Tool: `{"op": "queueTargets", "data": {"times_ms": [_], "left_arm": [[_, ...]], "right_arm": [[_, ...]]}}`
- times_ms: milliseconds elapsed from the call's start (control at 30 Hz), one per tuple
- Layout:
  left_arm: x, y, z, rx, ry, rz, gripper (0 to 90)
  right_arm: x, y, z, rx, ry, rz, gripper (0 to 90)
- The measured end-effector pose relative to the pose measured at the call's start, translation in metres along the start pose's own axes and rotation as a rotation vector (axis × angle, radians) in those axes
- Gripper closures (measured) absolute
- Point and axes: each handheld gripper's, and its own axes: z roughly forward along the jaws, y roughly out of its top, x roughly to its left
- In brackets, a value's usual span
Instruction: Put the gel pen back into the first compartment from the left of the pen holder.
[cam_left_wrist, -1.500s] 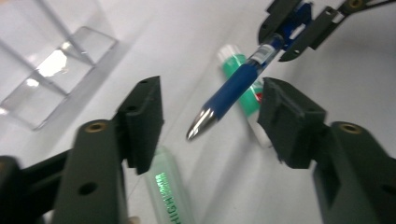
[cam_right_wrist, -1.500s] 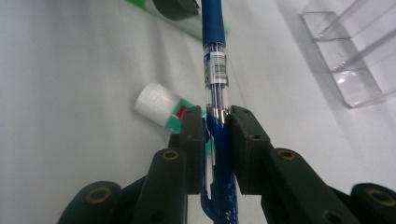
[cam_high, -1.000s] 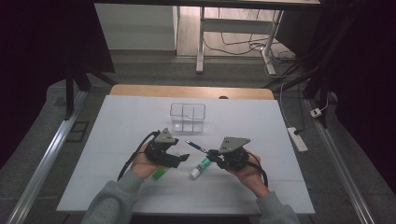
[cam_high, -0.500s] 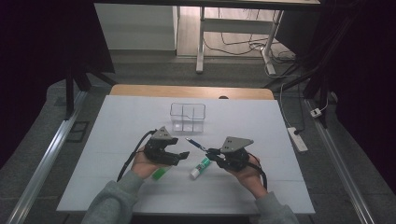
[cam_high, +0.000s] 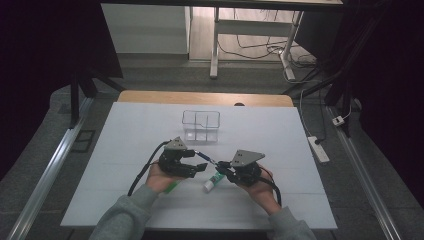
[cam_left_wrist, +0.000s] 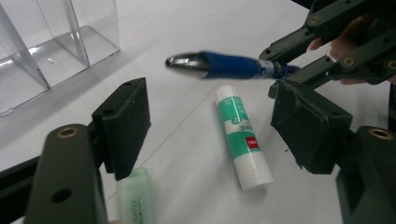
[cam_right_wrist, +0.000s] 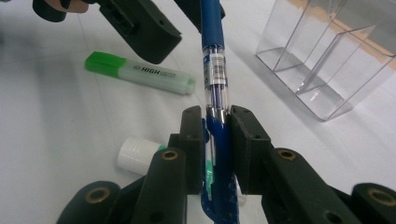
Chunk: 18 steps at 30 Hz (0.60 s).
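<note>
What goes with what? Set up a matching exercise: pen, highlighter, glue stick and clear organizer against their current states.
1. blue pen
2. green highlighter
3. glue stick
4. clear organizer

A. standing empty on the table
B. clamped in the right claw
C. lying below the open left claw, cap green
D. lying on the table, white and green label

Pairs: 1-B, 2-C, 3-D, 4-A

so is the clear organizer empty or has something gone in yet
Empty. The clear organizer shows bare compartments in all three views; the blue pen is held in the right claw, outside it.
</note>
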Motion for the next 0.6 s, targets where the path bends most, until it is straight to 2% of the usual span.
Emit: {"op": "queueTargets", "data": {"times_ms": [167,433,600], "left_arm": [[-0.001,0.000,0.001,-0.015,-0.014,-0.010,33.7],[-0.002,0.001,0.003,-0.022,-0.021,-0.018,51.4],[-0.004,0.002,0.001,-0.050,-0.039,-0.015,59.6]], "right_arm": [[0.002,-0.001,0.004,0.011,-0.001,-0.007,74.7],[0.006,-0.002,0.009,0.012,0.000,-0.016,74.5],[0.007,-0.004,0.011,0.035,-0.003,-0.030,74.5]]}}
